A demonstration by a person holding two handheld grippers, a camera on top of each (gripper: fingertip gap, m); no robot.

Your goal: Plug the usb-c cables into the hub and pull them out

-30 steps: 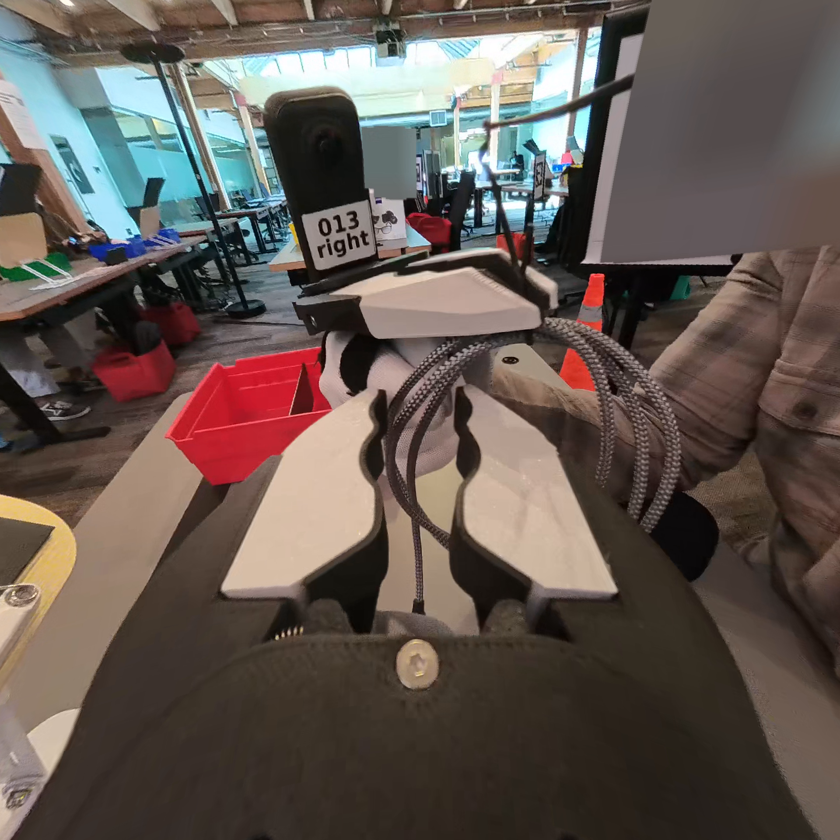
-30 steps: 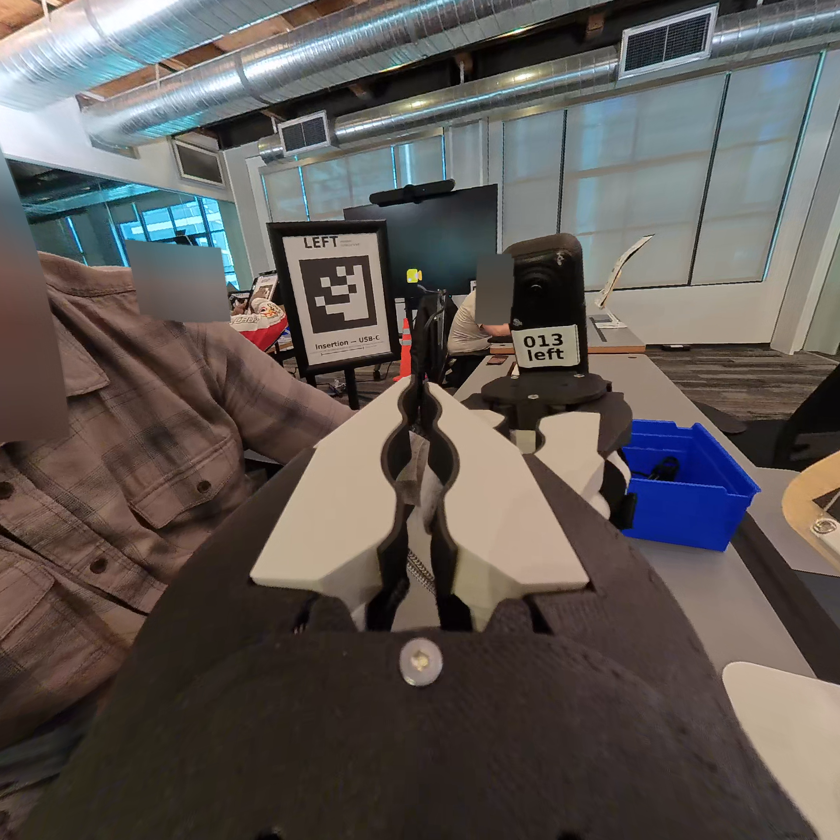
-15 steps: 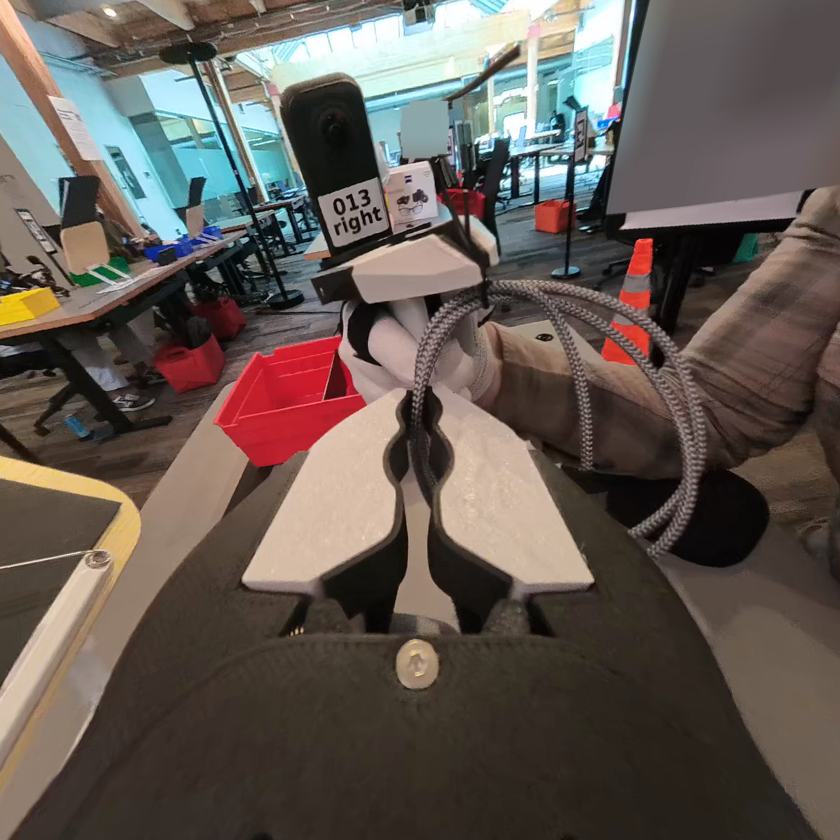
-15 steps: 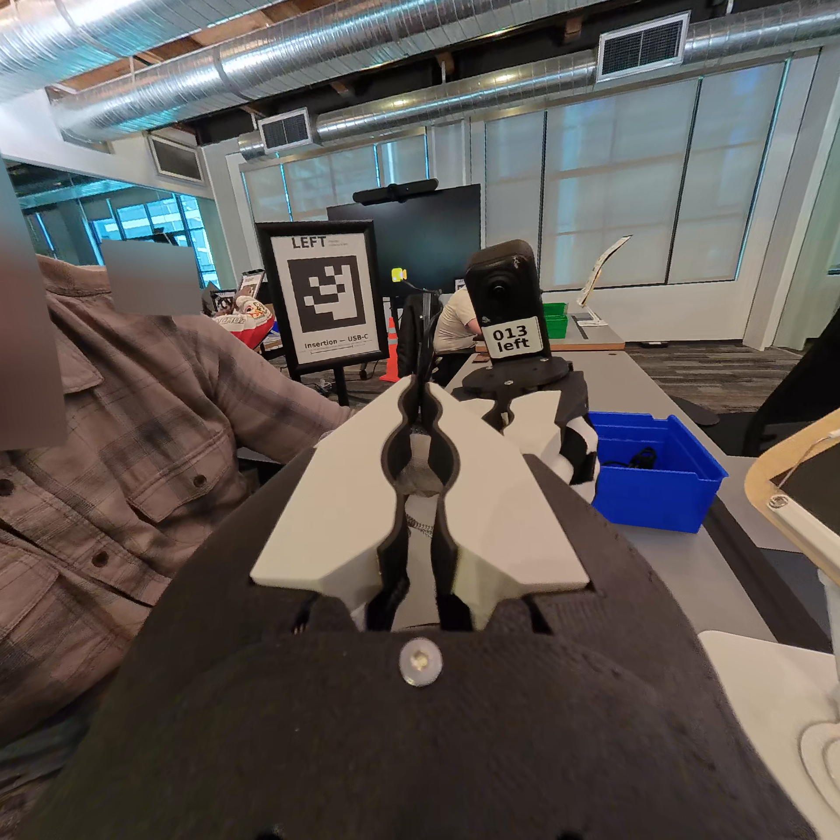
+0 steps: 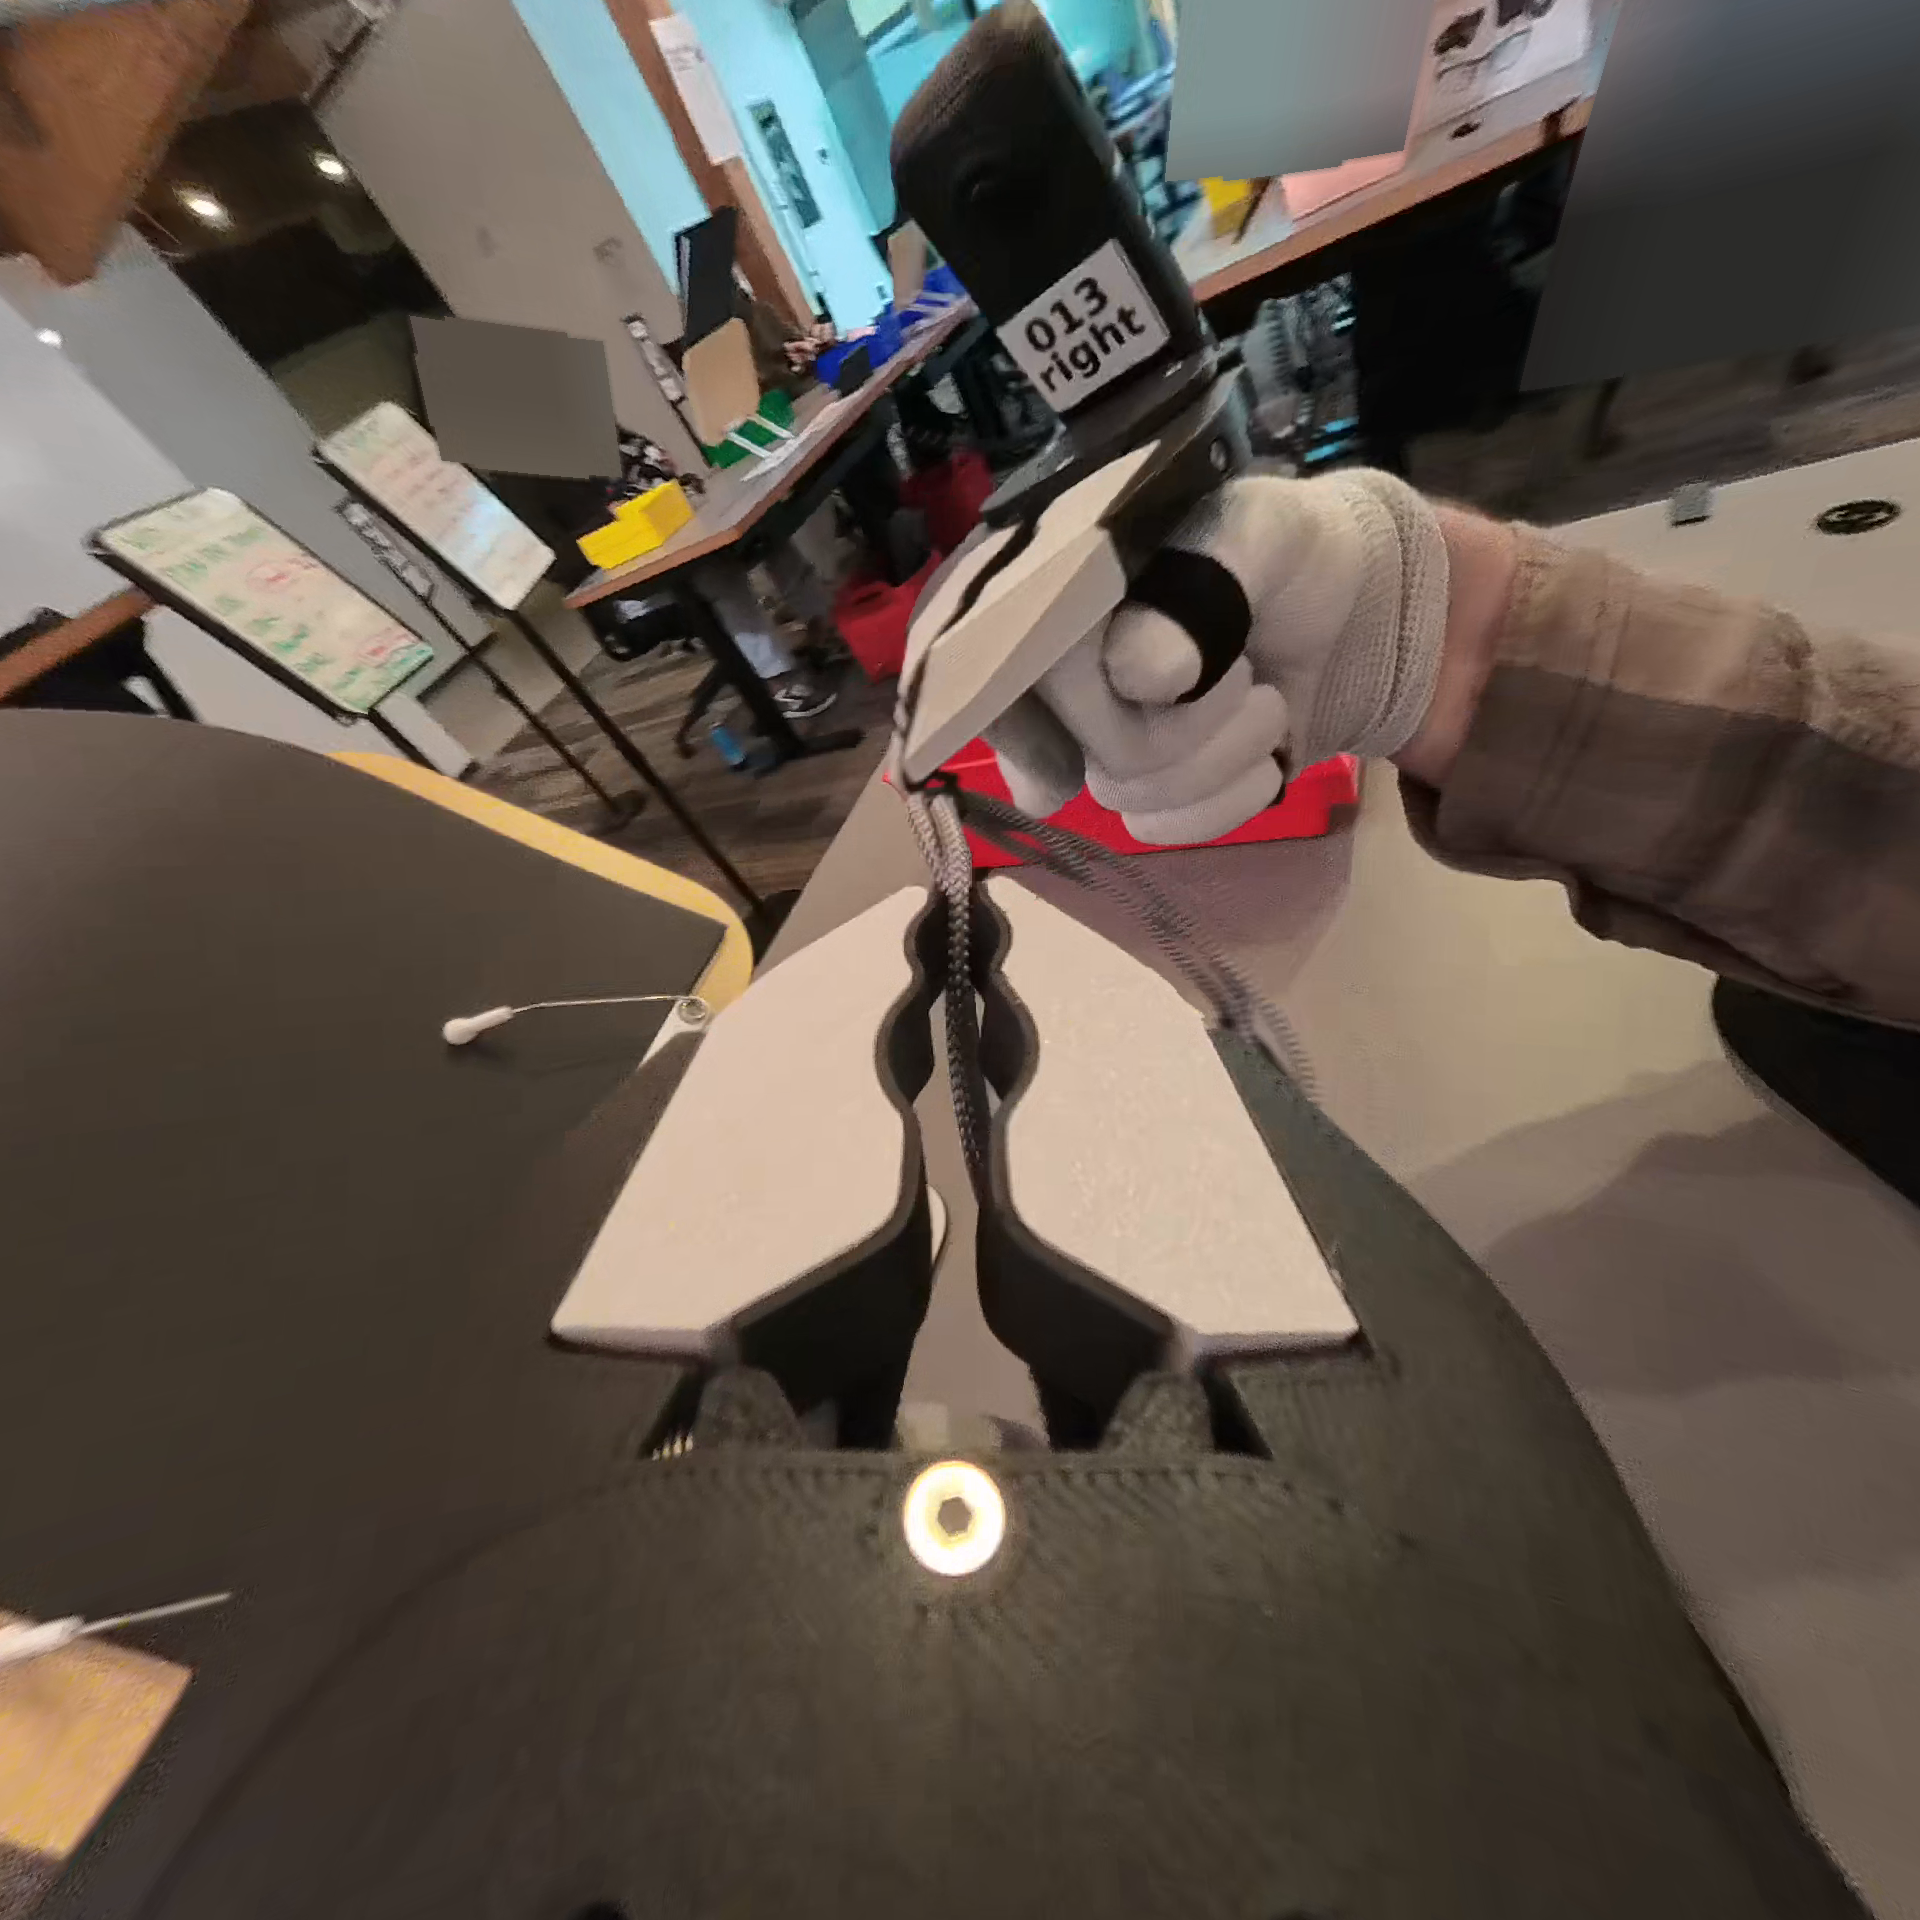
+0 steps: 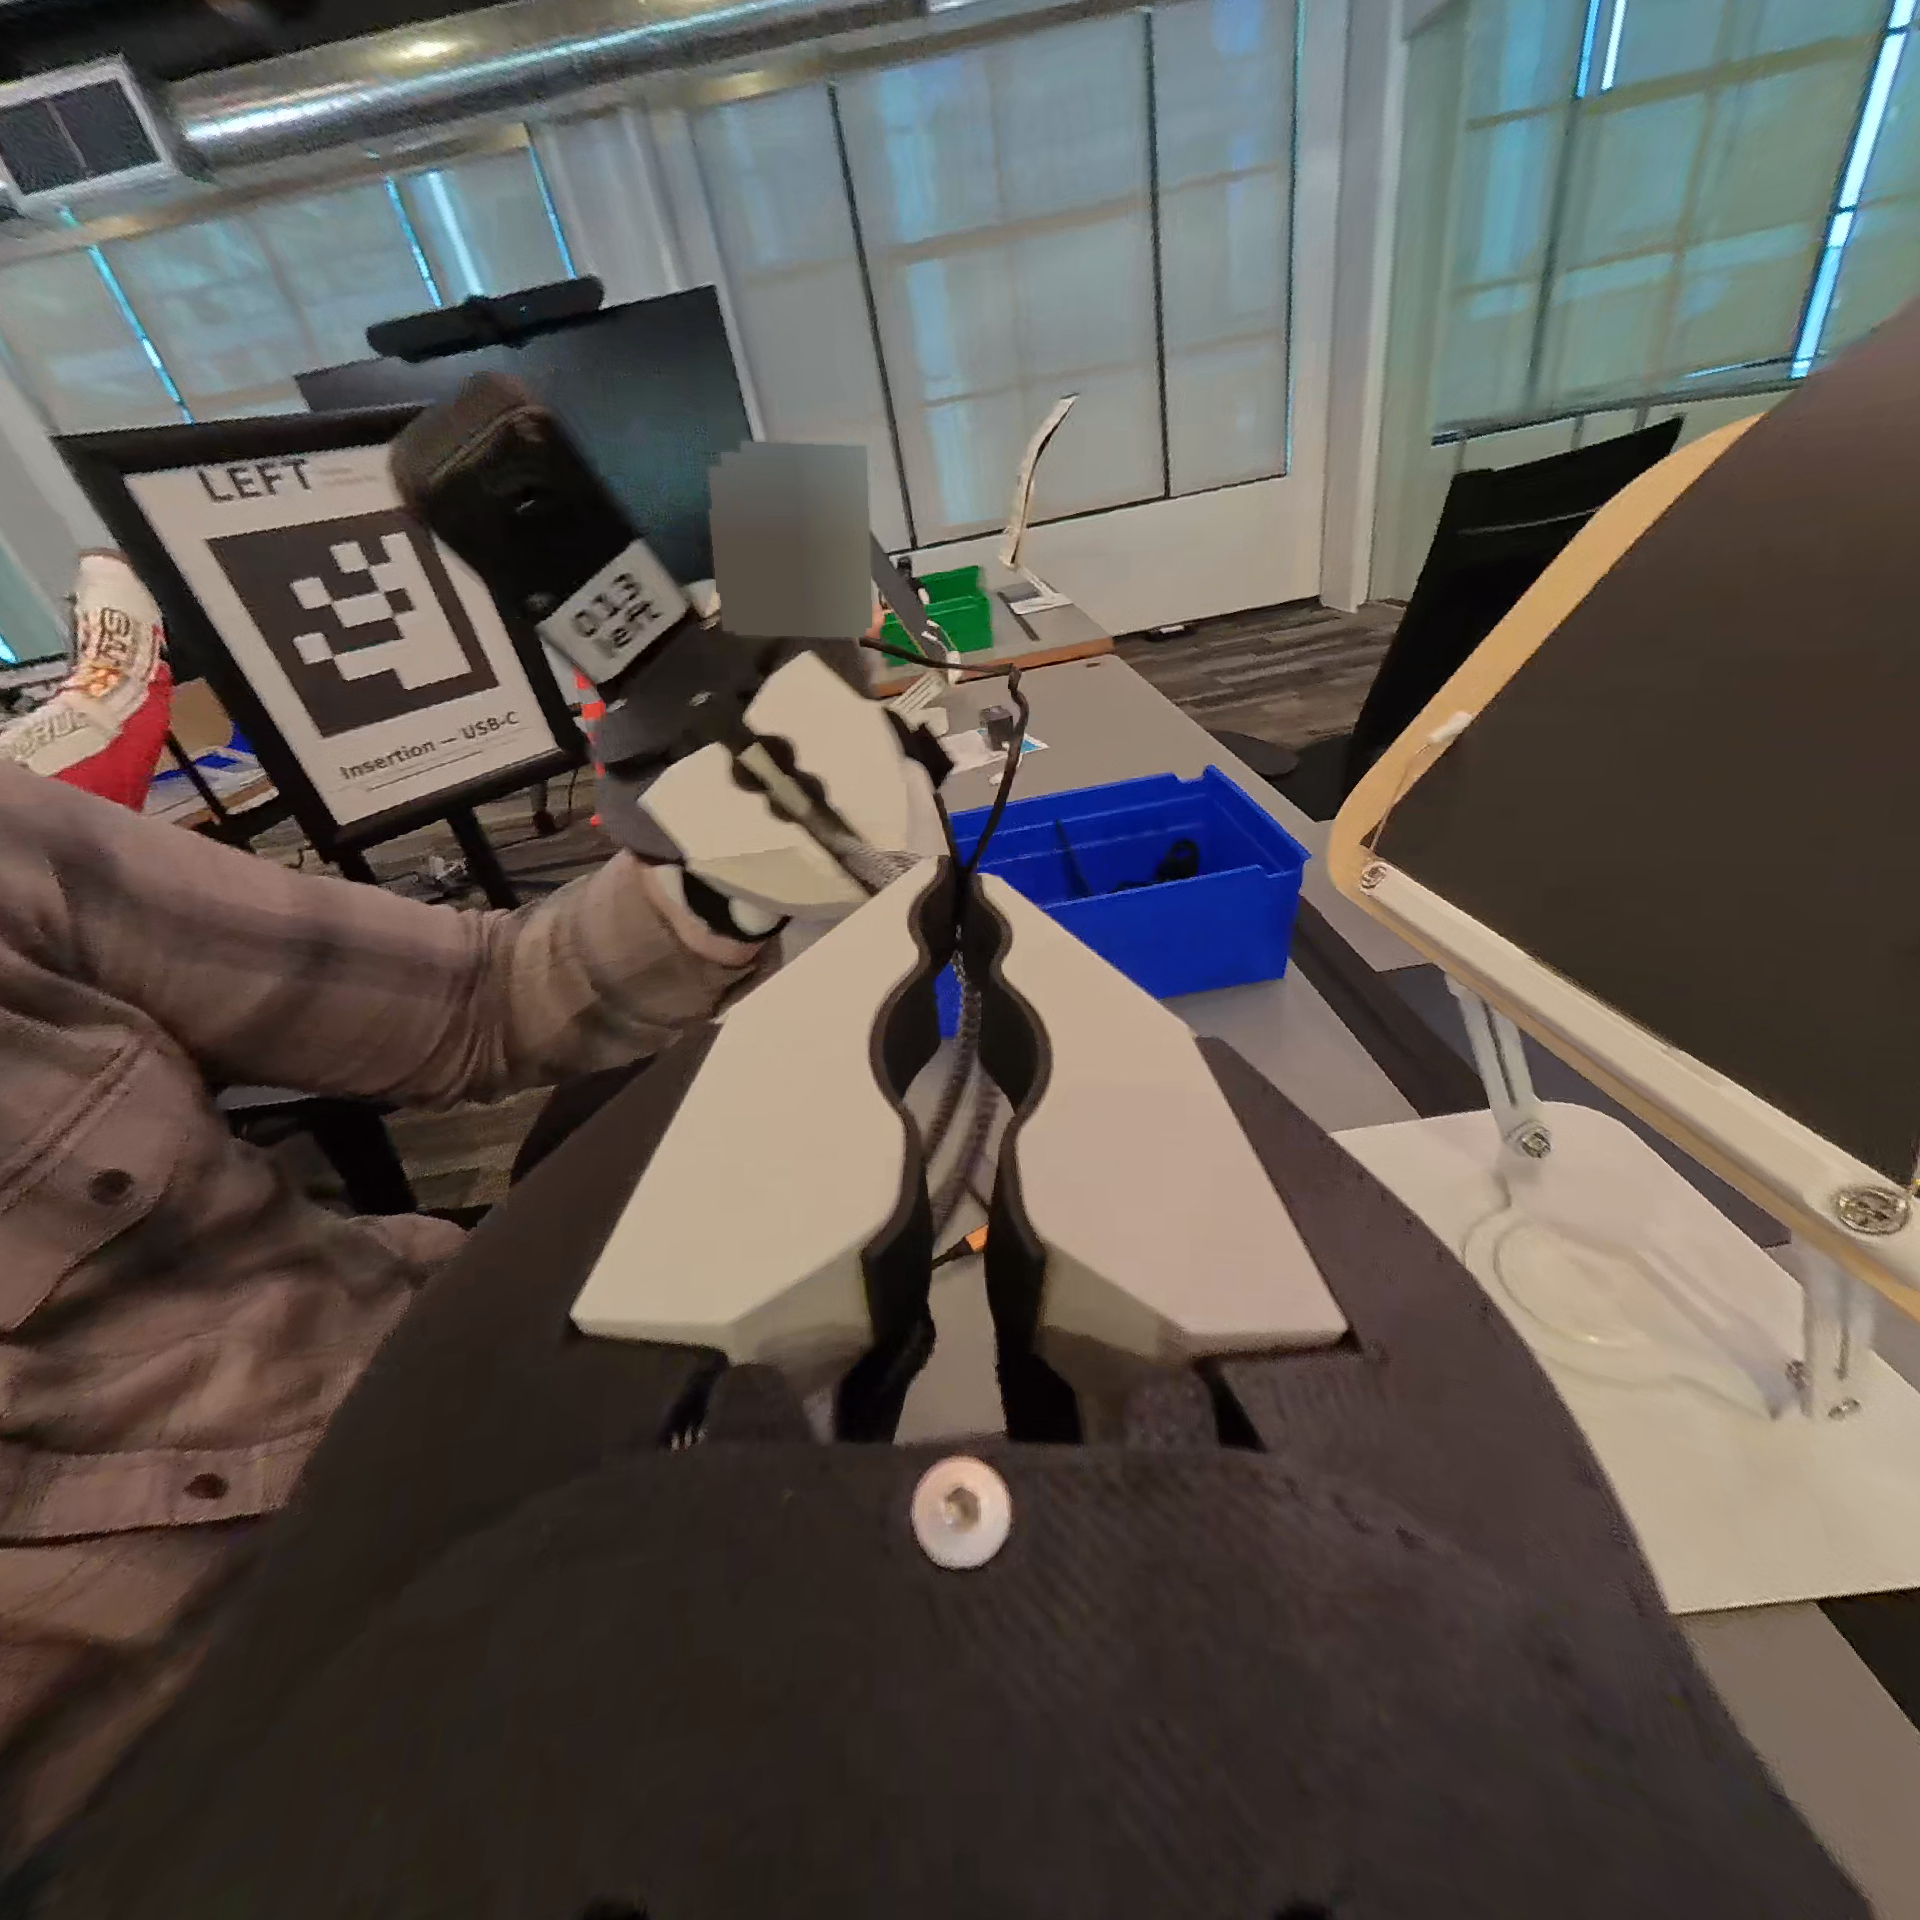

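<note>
— Grey tabletop point(image 5: 1455, 1049) under us, open office behind, and we have a red bin point(image 5: 1314, 805) at one end and a blue bin point(image 6: 1174, 914) at the other. Why are both tools up in the air?

— Because we share one braided cable point(image 5: 961, 1029). Our left gripper point(image 5: 958, 935) has its fingers pressed together on the grey braid, which runs up the channel between them. Our right gripper point(image 6: 961, 894) is likewise pinched on the cable near its tips, with a thin dark strand rising above it.

— So each end is held?

— We judge so; the two grips sit close together, tip nearly to tip, which probably keeps the slack short while we sort out which end leads. The rest of the braid droops off to the side.

— And the hub?

— We cannot find it in either view. A tilted dark board point(image 6: 1662, 790) with a pale wooden edge stands on a white base point(image 6: 1621, 1351) just beside us; thin wires with white tips lie on its face.

— Then plugging in has not begun?

— It looks that way. No connector tip is clear to us.
</note>
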